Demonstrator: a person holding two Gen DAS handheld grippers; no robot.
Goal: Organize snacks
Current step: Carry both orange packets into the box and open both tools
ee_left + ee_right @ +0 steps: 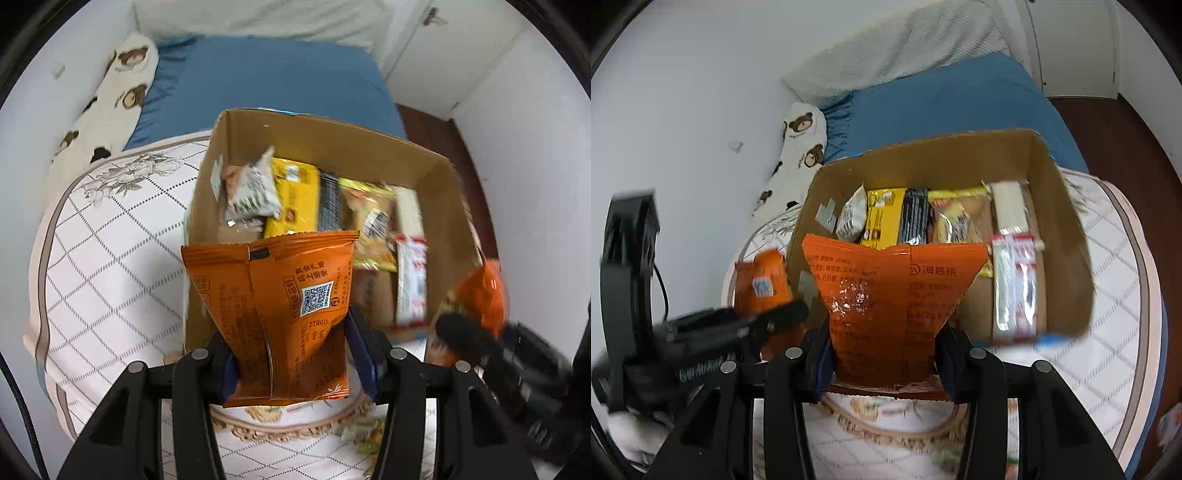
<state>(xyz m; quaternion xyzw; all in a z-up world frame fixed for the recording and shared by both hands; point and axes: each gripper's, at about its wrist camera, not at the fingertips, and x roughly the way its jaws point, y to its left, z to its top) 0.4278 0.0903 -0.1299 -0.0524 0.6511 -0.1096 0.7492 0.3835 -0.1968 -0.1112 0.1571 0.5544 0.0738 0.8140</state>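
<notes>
Left wrist view shows the left hand-held gripper [291,354] pinching an orange snack packet with a QR code [273,314] by its lower part, both fingers pressed against the packet's sides. The packet stands upright just in front of the near wall of a cardboard box [332,136], which sits on a quilted bed cover [110,258]. Inside the box lie a row of snacks: a white-and-grey pack [251,188], a yellow pack [295,199], a black pack [328,203], a tan-and-yellow pack [373,225] and a red-and-white bar [412,280]. At the right of this view, blurred, the right hand-held gripper [480,332] appears with orange wrapping between its fingers.

Right wrist view shows the right hand-held gripper [882,350] clamped on its own orange snack packet with printed text [894,295], the fingers squeezing its narrowed lower half. This packet is held upright at the box's near edge, its top rim overlapping the snacks inside. The left hand-held gripper and its packet sit to the left, beside the box's outer wall, motion-blurred. Beyond the box lie a blue sheet [942,103] and a bear-print pillow [801,147] against a white wall [683,92].
</notes>
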